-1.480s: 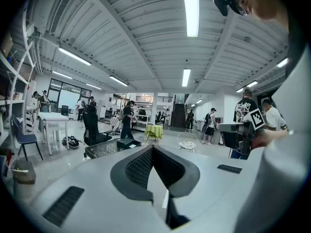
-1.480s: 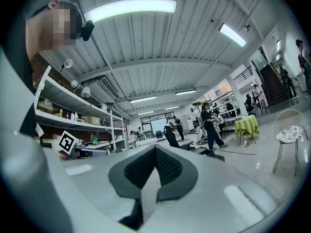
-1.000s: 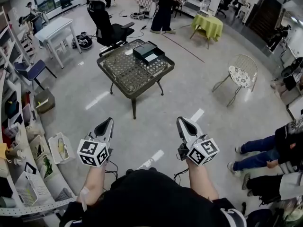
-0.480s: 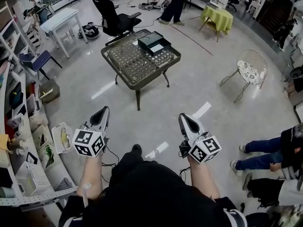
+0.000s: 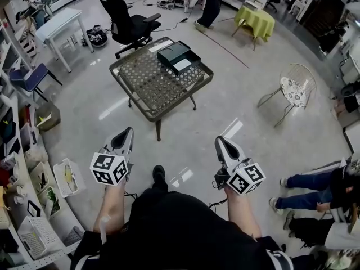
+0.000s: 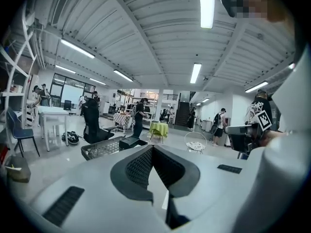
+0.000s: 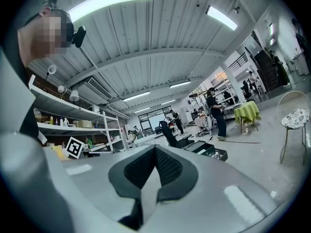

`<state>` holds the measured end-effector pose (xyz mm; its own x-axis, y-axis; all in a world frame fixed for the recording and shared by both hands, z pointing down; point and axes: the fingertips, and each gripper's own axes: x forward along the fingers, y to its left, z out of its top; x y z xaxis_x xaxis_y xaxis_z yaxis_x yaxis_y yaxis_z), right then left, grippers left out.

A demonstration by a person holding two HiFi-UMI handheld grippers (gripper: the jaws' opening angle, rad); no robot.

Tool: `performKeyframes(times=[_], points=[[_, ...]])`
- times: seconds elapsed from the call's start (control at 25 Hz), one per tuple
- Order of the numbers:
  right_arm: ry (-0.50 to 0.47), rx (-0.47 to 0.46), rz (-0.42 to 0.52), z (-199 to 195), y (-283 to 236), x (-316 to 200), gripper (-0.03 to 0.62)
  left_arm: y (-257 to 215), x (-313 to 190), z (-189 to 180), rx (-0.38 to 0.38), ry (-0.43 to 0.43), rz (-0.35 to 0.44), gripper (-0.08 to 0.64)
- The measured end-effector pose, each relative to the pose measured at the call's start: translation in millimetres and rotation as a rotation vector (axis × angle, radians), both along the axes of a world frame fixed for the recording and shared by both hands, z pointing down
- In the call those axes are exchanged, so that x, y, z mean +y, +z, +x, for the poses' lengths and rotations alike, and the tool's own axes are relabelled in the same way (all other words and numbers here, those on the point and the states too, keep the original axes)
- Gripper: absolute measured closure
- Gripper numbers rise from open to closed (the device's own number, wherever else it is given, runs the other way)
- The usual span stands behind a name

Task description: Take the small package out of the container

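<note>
A: Head view?
B: Dark rectangular box container (image 5: 174,53) on brown wire-mesh table (image 5: 143,86) at 12 o'clock, well apart from left gripper (image 5: 129,131), right gripper (image 5: 220,140). Pkg too small to tell.
A: Left gripper view?
B: Jaws closed, nothing btw them.
A: Right gripper view?
B: Same: closed, empty.

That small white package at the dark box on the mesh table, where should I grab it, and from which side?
Probably from above, across the narrow width of the small flat white package: it seems to lie level in the dark rectangular box, whose walls would block a sideways reach. Too distant to confirm.
</note>
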<state>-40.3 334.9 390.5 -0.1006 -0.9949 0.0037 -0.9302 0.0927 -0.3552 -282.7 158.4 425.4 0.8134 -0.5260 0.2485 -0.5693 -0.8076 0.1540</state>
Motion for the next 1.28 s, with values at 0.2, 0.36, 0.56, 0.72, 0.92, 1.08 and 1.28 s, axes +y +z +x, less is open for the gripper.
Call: performKeyframes(times=[0.2,0.36,0.56,0.72,0.92,1.08,1.28], points=[[-0.031,0.033,0.012,13.6,-19.8,-96.5,0.583,-2.6,-76.0,43.3,0.007,0.068,-0.006,0.554],[-0.035,0.032,0.010,18.6,-26.3,-157.8,0.583,-10.8,-132.5,60.6,0.013,0.094,0.003,0.554],[-0.038,0.019,-0.025,24.3,-17.3,-203.0,0.583,-5.0,-181.4,74.8,-0.005,0.107,-0.020,0.555],[-0.027,-0.007,-0.051,50.3,-4.4,-224.6,0.583,6.4,-201.9,96.4,-0.023,0.123,-0.041,0.555],[-0.051,-0.079,-0.047,87.7,9.1,-253.5,0.583,19.4,-224.5,130.8,-0.053,0.115,-0.060,0.555],[-0.101,-0.091,-0.046,132.7,16.9,-293.1,0.583,22.2,-251.4,169.0,-0.074,0.078,-0.064,0.554],[-0.193,-0.098,-0.047,194.1,15.9,-351.2,0.583,14.2,-281.8,230.6,-0.094,0.026,-0.075,0.555]])
